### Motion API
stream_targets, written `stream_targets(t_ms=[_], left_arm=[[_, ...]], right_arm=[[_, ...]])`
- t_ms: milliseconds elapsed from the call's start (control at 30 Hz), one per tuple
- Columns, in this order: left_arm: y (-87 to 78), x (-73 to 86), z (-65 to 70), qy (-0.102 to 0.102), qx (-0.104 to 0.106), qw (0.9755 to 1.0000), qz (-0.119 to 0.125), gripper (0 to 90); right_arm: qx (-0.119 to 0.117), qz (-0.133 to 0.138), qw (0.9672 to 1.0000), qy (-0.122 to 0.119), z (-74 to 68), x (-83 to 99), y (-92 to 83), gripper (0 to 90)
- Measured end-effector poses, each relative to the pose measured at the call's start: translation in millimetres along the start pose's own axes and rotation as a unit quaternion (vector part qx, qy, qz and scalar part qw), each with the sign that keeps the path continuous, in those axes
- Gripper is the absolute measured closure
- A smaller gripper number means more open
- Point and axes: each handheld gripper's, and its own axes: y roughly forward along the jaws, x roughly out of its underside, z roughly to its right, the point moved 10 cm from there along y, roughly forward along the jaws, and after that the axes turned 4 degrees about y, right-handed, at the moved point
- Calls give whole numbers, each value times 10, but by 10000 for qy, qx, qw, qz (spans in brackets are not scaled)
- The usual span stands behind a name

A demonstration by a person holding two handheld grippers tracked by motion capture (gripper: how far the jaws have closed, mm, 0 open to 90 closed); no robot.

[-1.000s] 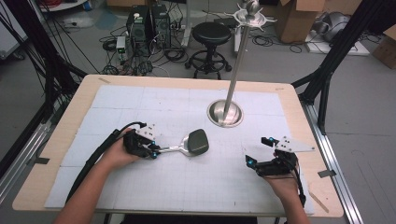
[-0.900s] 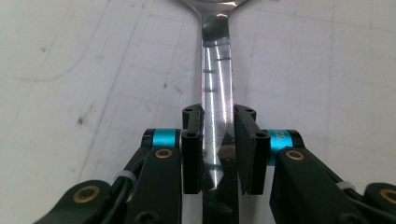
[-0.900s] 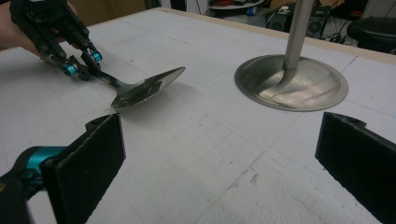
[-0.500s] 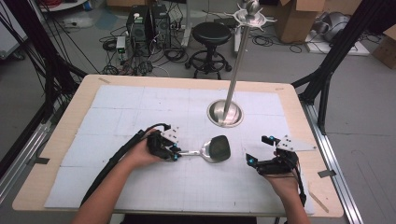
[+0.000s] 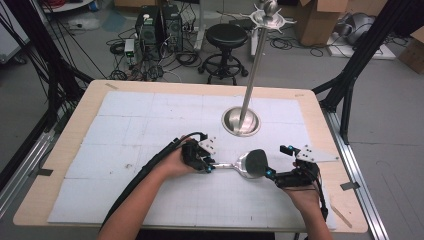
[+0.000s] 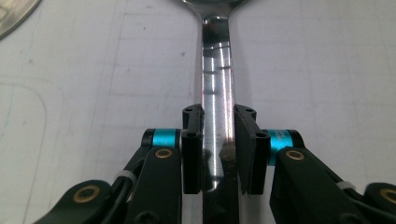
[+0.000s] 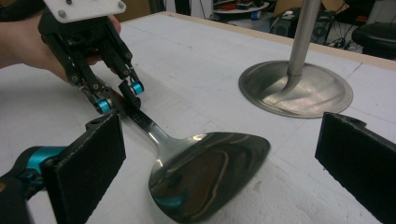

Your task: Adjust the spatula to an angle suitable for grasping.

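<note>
A shiny metal serving spoon point(image 5: 251, 163) lies low over the white mat, its broad head pointing right. My left gripper point(image 5: 210, 166) is shut on its flat handle point(image 6: 217, 84), the two pads pressing on either edge of it point(image 6: 218, 140). In the right gripper view the spoon head point(image 7: 205, 168) sits just ahead of and between my right gripper's point(image 7: 224, 161) wide-apart jaws, which do not touch it. That right gripper point(image 5: 276, 161) stands open near the table's right front. The left gripper point(image 7: 119, 95) holds the handle's far end.
A steel pole rises from a round metal base point(image 5: 241, 122) behind the spoon, also seen as the base point(image 7: 299, 88) at the upper right. The white mat point(image 5: 150, 120) covers the wooden table. A stool and boxes stand on the floor beyond.
My left hand has carried the spoon to the right across the mat, bringing its head up to the right gripper. The right hand has stayed still.
</note>
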Motion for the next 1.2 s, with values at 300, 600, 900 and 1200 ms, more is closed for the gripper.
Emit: stream_targets(t_ms=[300, 600, 900, 1200], left_arm=[[97, -134, -19, -63, 2, 10000, 9, 615], [-240, -12, 19, -217, -93, 9989, 395, 516], [-673, 562, 6, -617, -374, 9962, 483, 526], [-590, 821, 48, -773, -277, 9962, 279, 580]], right_arm=[[15, 8, 10000, -1, 5, -2, -8, 7], [17, -3, 10000, -8, 3, 1, -9, 7], [21, -13, 10000, 9, -1, 3, -2, 6], [8, -34, 10000, -15, -25, -7, 32, 7]])
